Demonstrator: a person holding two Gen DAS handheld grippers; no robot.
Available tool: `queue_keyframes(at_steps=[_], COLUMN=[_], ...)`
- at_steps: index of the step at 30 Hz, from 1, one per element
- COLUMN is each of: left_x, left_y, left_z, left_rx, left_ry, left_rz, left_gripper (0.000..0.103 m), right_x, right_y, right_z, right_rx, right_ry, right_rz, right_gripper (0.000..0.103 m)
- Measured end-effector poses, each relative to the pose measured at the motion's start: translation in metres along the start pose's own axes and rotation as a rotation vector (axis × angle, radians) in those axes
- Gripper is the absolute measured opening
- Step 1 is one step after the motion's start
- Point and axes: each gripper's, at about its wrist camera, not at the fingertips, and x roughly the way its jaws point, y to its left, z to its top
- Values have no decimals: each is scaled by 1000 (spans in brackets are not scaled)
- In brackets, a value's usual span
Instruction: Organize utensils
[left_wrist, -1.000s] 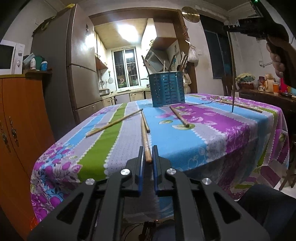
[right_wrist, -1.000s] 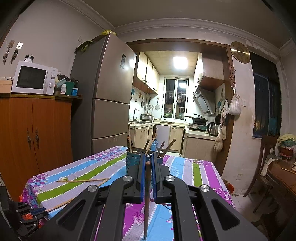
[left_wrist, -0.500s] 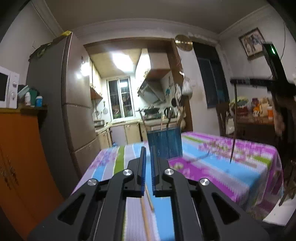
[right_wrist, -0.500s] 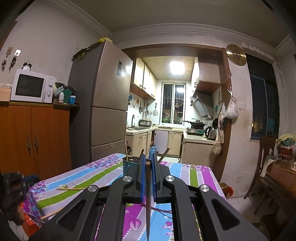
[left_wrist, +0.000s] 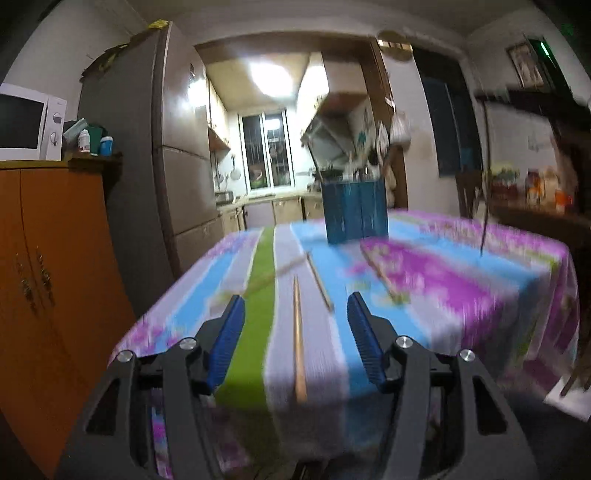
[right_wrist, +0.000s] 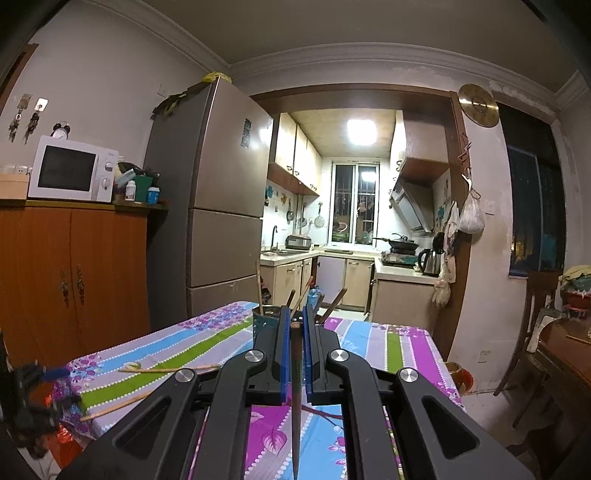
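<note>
Left gripper (left_wrist: 295, 310): blue-padded fingers (left_wrist: 227, 339) spread wide, nothing between them, hovering over the near edge of the table (left_wrist: 517, 295) covered in a striped floral cloth of green, blue, grey and purple. Left view is motion-blurred. Directly below the gap lies a long light wooden chopstick (left_wrist: 298, 339), lengthwise toward the near edge, its near end at the cloth's drop. A second wooden chopstick (left_wrist: 320, 280) lies just beyond, angled; others farther in are too blurred to count. Blue perforated utensil holder (left_wrist: 355, 212) stands upright toward the far edge, sticks protruding from its top. Right gripper (right_wrist: 294, 321): fingers narrow, clamped on a dark slender chopstick (right_wrist: 295, 402) that hangs vertically, tip pointing down above the table. In the right view the holder is mostly hidden behind the fingers. Two wooden chopsticks (right_wrist: 170, 369) lie near the left edge.
</note>
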Motion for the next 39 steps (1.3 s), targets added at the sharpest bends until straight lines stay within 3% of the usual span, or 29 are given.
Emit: queue_keyframes(at_steps=[3, 7, 9, 18, 26, 27, 32, 39], left_x=[4, 11, 13, 15, 16, 16, 15, 0], left_y=[-10, -7, -3, 3, 1, 1, 1, -3], left_z=[-18, -32, -36, -42, -39, -39, -38, -8], left_rx=[29, 26, 15, -11, -16, -16, -16, 26], left_ry=[18, 39, 44, 47, 38, 41, 42, -33], left_rz=[25, 35, 39, 39, 30, 30, 28, 20], left_gripper=[54, 28, 22, 12, 12, 6, 5, 5], right_x=[2, 5, 5, 9, 12, 12, 11, 9], right_y=[3, 9, 11, 13, 15, 15, 16, 16], right_z=[-3, -6, -5, -6, -7, -7, -7, -7], right_rx=[0, -10, -17, -22, -29, -30, -27, -22], right_ry=[11, 28, 32, 39, 43, 43, 40, 32], right_rz=[6, 6, 3, -17, -19, -19, -22, -24], right_gripper=[8, 8, 8, 8, 8, 8, 8, 8])
